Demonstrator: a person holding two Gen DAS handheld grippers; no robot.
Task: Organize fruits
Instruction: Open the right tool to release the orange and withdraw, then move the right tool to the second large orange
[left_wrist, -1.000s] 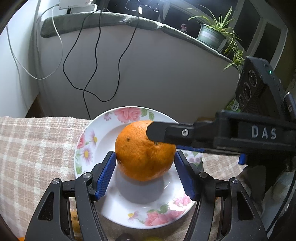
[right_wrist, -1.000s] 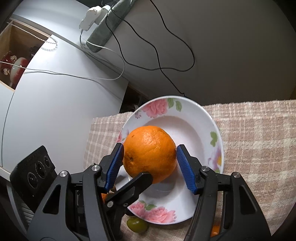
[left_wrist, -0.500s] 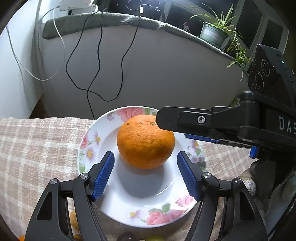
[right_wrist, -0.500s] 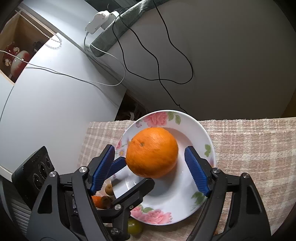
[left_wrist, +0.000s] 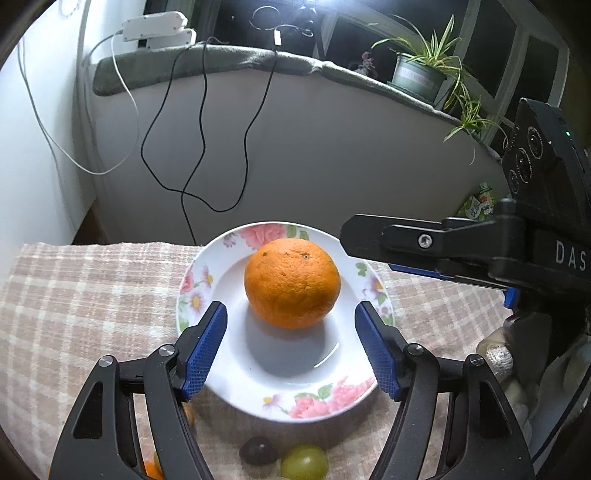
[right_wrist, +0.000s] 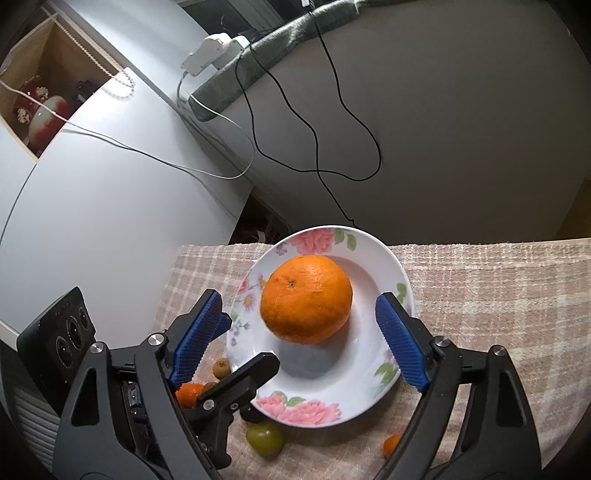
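**Left-wrist view: orange on the floral plate, both grippers spread**

Left-wrist camera looks across a beige checked cloth (left_wrist: 85, 295) toward a grey curved wall, with black cables (left_wrist: 199, 122) hanging down it, a white power strip (left_wrist: 155, 31) on a ledge above and a potted spider plant (left_wrist: 421, 70) on the sill to the right.

A white plate (left_wrist: 229, 354) with pink flowers on its rim lies on the cloth, and the orange (left_wrist: 292, 282) sits in its well. The left gripper (left_wrist: 291, 347) has its blue pads wide apart, one on each side of the plate's near half, touching neither orange nor anything else. The right gripper (right_wrist: 299, 338) is likewise spread, its pads flanking the orange with clear gaps and holding nothing.

From the left wrist, a finger of the right gripper crosses in from the right, above the plate's far rim; a dark small fruit (left_wrist: 257, 451) and a green one (left_wrist: 303, 462) lie on the cloth just before the plate. Only the right-wrist camera shows the small brown fruit (right_wrist: 221, 366) and small orange fruit (right_wrist: 189, 393) left of the plate, another small orange one (right_wrist: 391, 444) at lower right, and a wooden niche (right_wrist: 48, 92) holding red-and-white ornaments.
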